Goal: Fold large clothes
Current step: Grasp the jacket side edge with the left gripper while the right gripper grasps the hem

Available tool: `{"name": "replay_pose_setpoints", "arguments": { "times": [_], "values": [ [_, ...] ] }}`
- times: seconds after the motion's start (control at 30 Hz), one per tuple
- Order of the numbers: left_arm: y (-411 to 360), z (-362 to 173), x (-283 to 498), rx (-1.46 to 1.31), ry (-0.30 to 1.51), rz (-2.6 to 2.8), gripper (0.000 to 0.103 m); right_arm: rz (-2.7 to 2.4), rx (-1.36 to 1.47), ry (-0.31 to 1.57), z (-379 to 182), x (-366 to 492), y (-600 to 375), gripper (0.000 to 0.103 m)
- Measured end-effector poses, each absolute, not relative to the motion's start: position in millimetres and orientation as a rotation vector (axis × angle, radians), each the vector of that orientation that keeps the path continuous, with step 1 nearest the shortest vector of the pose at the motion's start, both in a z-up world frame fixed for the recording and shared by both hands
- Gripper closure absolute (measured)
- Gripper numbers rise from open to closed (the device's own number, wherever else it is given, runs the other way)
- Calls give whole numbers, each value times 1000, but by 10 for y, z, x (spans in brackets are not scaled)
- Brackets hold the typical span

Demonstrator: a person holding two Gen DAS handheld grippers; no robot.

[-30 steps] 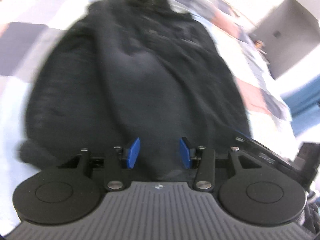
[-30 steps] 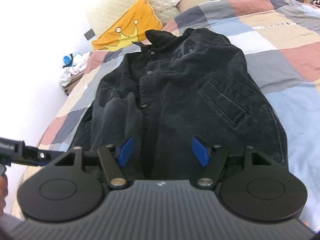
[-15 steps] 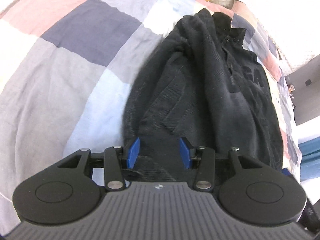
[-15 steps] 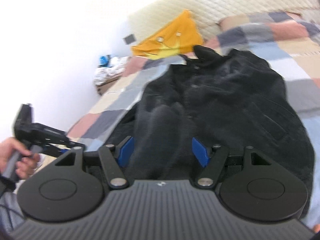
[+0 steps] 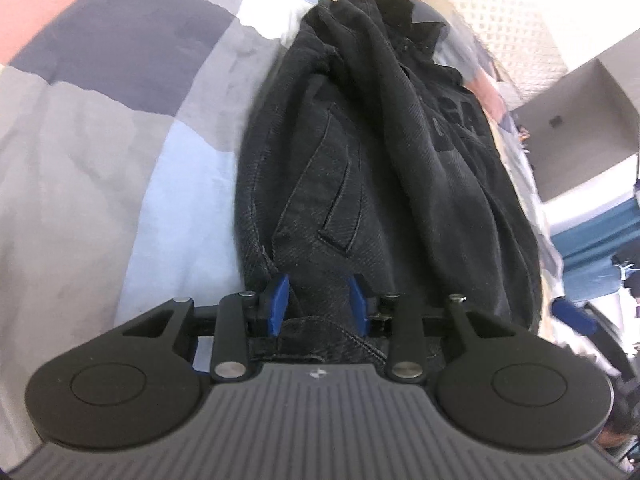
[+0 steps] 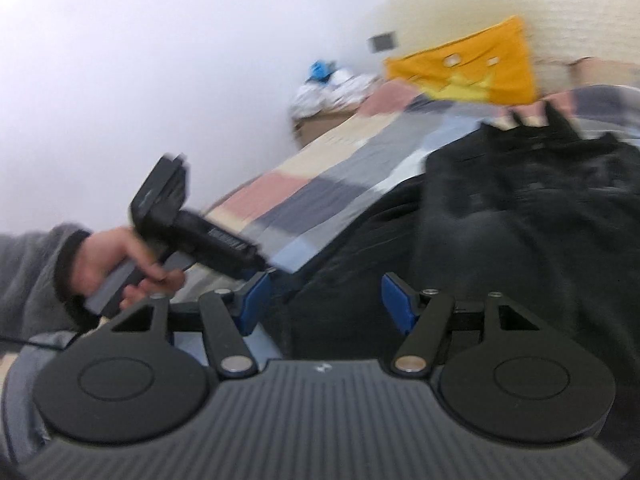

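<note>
Left wrist view shows our left gripper (image 5: 318, 300) low at the hem of the black corduroy jacket (image 5: 384, 152), its blue fingers (image 5: 278, 302) spread with hem cloth lying between them; whether they pinch it we cannot tell. The jacket lies lengthways on the patchwork quilt of grey, blue and pink squares (image 5: 120, 128) covering the bed, collar at the far end, sleeves already turned inward.

Our right gripper (image 6: 326, 300) hovers at the jacket's near edge with fingers apart and nothing between them; this view is blurred.

We judge the corduroy thick, soft and fairly heavy, likely to slump rather than slide. The stitched hem corners look the firmest hold.

An orange cushion with a crown print (image 6: 464, 68) leans on the cream quilted headboard (image 6: 520, 4). White walls surround the bed.
</note>
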State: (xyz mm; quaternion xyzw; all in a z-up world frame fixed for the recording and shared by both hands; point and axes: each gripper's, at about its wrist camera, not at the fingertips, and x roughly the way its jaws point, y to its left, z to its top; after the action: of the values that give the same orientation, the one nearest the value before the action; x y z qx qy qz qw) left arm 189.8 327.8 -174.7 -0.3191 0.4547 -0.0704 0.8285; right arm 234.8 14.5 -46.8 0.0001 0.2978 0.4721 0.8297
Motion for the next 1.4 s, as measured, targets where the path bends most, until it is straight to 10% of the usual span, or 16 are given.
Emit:
{"name": "replay_pose_setpoints", "arguments": {
  "times": [0.6,1.4],
  "values": [
    [3731,-2082,1821,-911,953,-94,68,1204,-172,875,-1192,2547,1613,68],
    [3354,-1708,1892,-851,899,-176,91,1340,-616,561,-713,1726,1382,80]
  ]
}}
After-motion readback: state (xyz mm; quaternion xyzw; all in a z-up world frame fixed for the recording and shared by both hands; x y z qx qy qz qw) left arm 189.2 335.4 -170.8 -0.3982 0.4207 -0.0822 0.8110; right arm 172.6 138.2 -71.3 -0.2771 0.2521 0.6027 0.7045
